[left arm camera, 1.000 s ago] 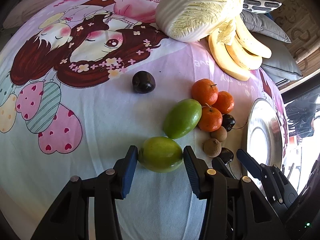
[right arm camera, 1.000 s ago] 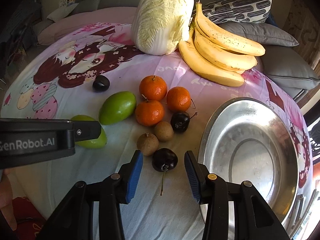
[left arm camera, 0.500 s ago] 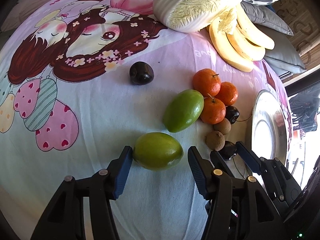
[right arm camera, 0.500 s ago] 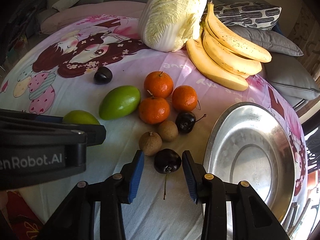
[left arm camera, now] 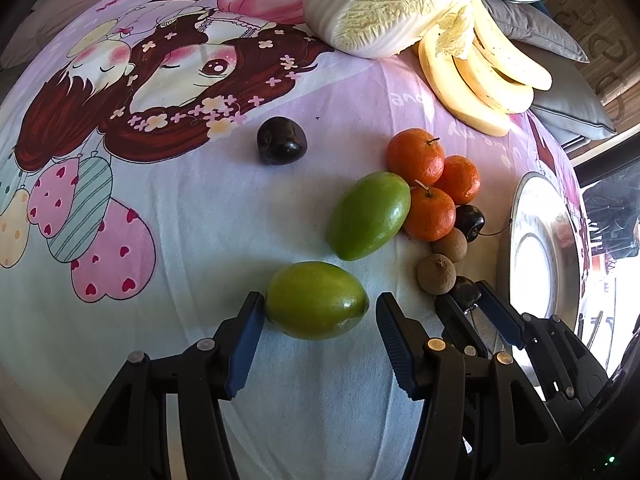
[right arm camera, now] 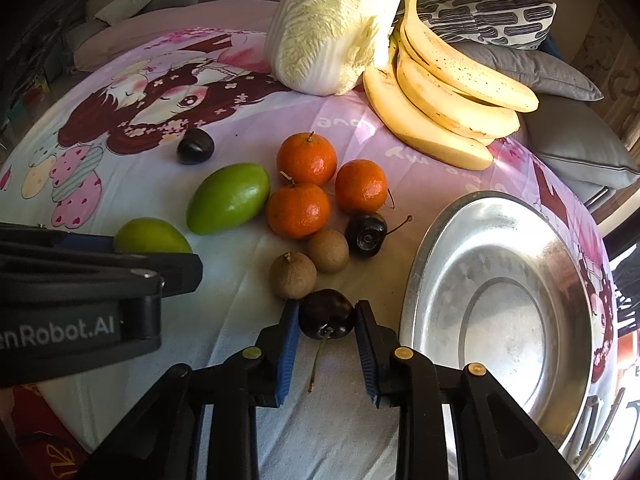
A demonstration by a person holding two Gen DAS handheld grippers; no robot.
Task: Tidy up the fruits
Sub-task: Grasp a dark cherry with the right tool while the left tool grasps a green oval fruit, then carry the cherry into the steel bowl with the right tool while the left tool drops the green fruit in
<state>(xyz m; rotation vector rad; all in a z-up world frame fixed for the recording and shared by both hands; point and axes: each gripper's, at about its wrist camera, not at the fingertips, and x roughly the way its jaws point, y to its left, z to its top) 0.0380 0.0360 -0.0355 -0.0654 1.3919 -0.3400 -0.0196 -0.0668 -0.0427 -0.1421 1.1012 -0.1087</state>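
Note:
My left gripper is open around a green mango; its left pad touches the fruit and the right pad stands apart. My right gripper has closed onto a dark cherry with a stem, both pads against it, on the cloth. The right gripper also shows in the left wrist view. A second green mango, three tangerines, two brown longans and another cherry lie in a cluster. A silver plate lies empty at the right.
A napa cabbage and a bunch of bananas lie at the back. A dark plum sits apart to the left. Grey cushions lie beyond the cartoon-printed cloth.
My right gripper moved forward and closed its fingers onto the cherry. My left gripper stayed open around the near mango, which shifted slightly left between the fingers.

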